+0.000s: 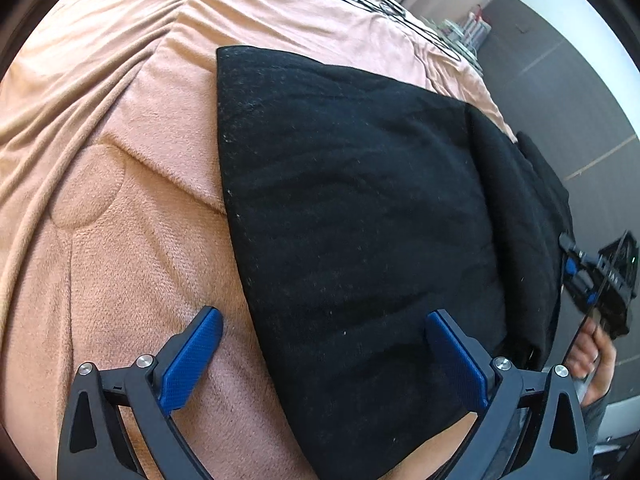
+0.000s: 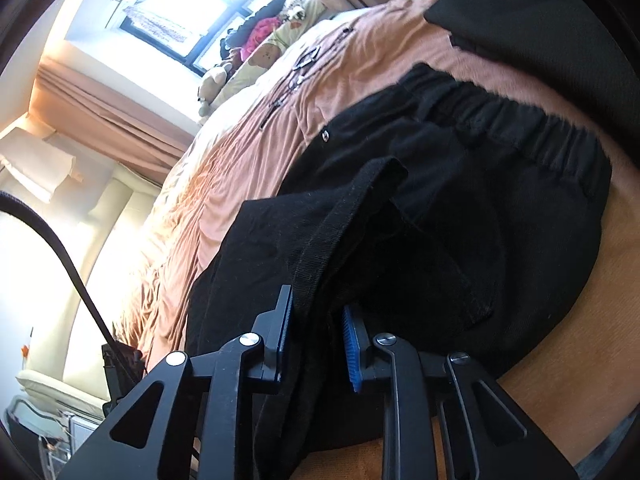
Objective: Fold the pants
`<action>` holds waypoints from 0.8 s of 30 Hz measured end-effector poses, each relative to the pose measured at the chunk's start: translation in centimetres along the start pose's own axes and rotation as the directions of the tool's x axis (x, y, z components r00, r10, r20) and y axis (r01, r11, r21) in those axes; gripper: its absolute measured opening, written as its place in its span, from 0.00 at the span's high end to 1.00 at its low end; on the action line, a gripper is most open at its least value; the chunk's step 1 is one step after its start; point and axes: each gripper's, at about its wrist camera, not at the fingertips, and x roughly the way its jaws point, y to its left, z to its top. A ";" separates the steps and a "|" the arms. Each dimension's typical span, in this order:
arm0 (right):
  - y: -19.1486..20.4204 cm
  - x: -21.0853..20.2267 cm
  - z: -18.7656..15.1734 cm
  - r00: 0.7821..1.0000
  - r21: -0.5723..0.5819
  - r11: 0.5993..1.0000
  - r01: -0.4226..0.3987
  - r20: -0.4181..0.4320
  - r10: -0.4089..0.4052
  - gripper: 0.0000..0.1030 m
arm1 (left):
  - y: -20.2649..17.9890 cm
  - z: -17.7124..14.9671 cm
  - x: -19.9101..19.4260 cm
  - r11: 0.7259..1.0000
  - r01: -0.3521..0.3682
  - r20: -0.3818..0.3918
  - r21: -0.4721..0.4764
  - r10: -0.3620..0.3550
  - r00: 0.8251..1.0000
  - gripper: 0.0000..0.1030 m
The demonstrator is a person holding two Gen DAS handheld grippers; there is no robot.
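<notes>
Black pants [image 1: 360, 208] lie folded on a pink bed blanket [image 1: 120, 160]. My left gripper [image 1: 324, 340] is open, its blue pads wide apart just above the near edge of the pants, holding nothing. My right gripper [image 2: 316, 332] is shut on a hem end of the pants [image 2: 344, 220], which hangs folded over the elastic waistband part [image 2: 520, 128]. The right gripper also shows at the far right of the left wrist view [image 1: 600, 280], held by a hand.
The pink blanket [image 2: 248, 152] covers the bed. Plush toys [image 2: 248, 64] sit by the window at the bed's far end. Another dark garment [image 2: 540, 20] lies at upper right. Grey floor [image 1: 580, 100] lies beyond the bed edge. A cable [image 2: 68, 264] hangs at left.
</notes>
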 end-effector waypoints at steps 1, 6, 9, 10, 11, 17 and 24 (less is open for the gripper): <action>0.1 -0.1 -0.1 1.000 -0.007 1.000 0.003 0.004 -0.003 0.82 | -0.1 0.0 0.0 1.000 -0.004 -0.003 0.006 0.004 1.000 0.01; 1.4 -0.5 -0.1 1.000 -0.056 0.998 0.017 0.025 -0.015 0.83 | -0.3 0.5 0.5 1.000 -0.008 -0.024 0.017 0.008 1.000 0.01; 2.2 -0.9 0.1 0.999 -0.097 0.995 0.034 0.037 -0.030 0.84 | -0.2 0.7 0.6 1.000 0.012 -0.014 0.002 -0.012 1.000 0.01; 2.5 -1.1 0.2 0.998 -0.112 0.993 0.041 0.043 -0.036 0.84 | 0.0 0.7 0.6 1.000 0.026 -0.010 -0.004 -0.026 1.000 0.01; 2.9 -1.2 0.3 0.998 -0.126 0.991 0.047 0.048 -0.041 0.84 | 0.3 0.6 0.4 0.999 0.040 -0.006 -0.009 -0.040 0.999 0.01; 4.4 -2.4 1.5 0.994 -0.211 0.973 0.096 0.072 -0.083 0.87 | 0.6 0.5 0.4 0.998 0.058 -0.001 -0.020 -0.058 0.998 0.01; 6.8 -3.6 3.8 0.985 -0.319 0.934 0.164 0.105 -0.137 0.88 | -0.4 0.3 0.5 1.000 -0.013 0.009 -0.001 0.013 1.000 0.01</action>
